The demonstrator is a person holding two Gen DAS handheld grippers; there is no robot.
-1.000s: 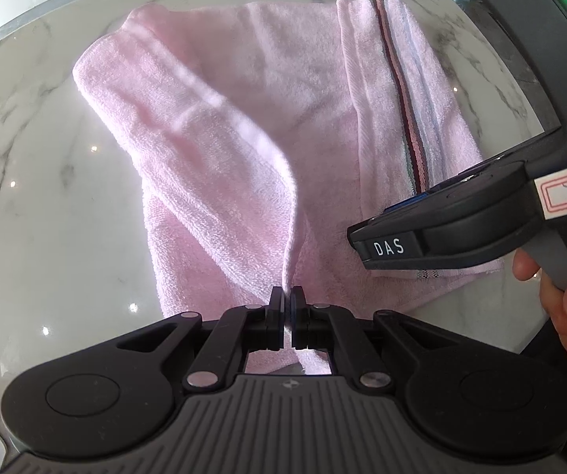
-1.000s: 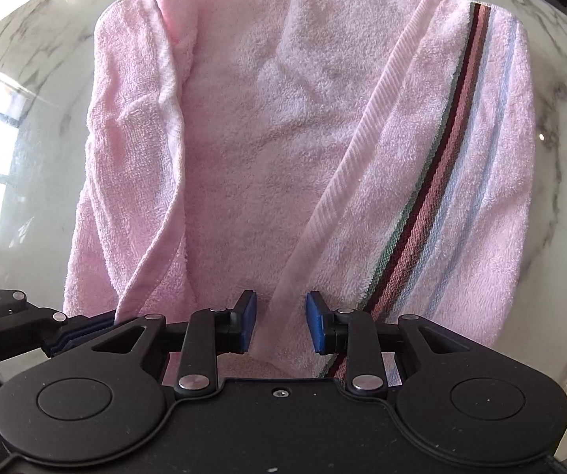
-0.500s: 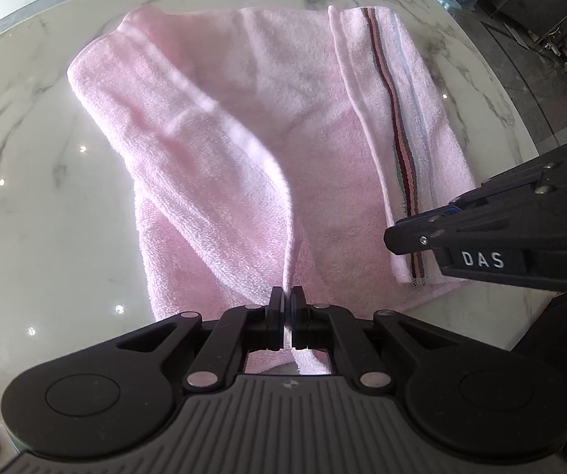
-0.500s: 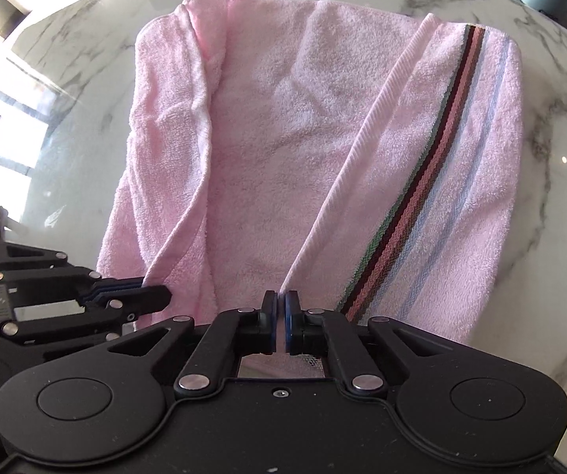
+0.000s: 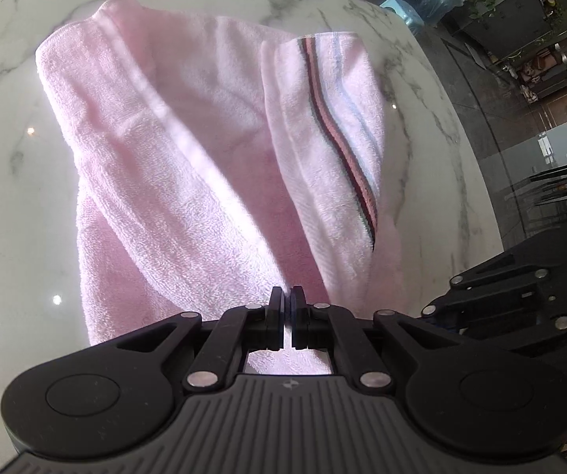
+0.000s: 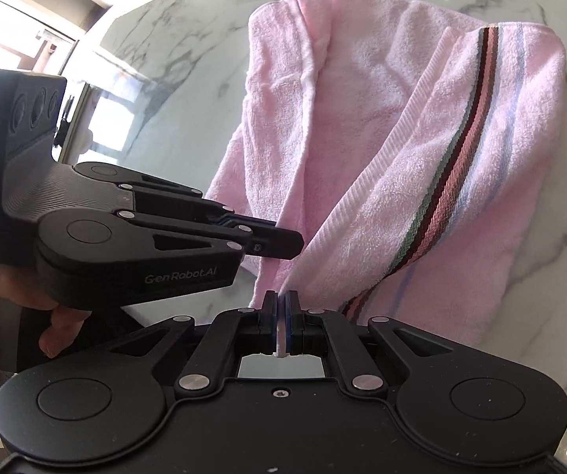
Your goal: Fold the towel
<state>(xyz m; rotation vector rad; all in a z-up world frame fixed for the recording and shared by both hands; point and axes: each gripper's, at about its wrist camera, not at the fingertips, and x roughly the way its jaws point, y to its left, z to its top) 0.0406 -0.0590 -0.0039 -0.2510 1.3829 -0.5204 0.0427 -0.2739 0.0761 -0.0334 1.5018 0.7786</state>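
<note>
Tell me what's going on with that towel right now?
A person holds a gripper in each hand, folding a pink towel on a marble table. The left gripper is shut on the near edge of the towel. The right gripper is shut on the near edge beside the striped border. Both near edges are raised off the table, while the far part lies on it.

Each camera sits on its own hand-held gripper and looks forward and down, very close to the pink towel (image 5: 204, 150) on the worktop (image 5: 15, 205). Both views share the towel's striped edge (image 6: 461, 166). The right view sees the left hand-held gripper (image 6: 295, 243) beside the towel.
</note>
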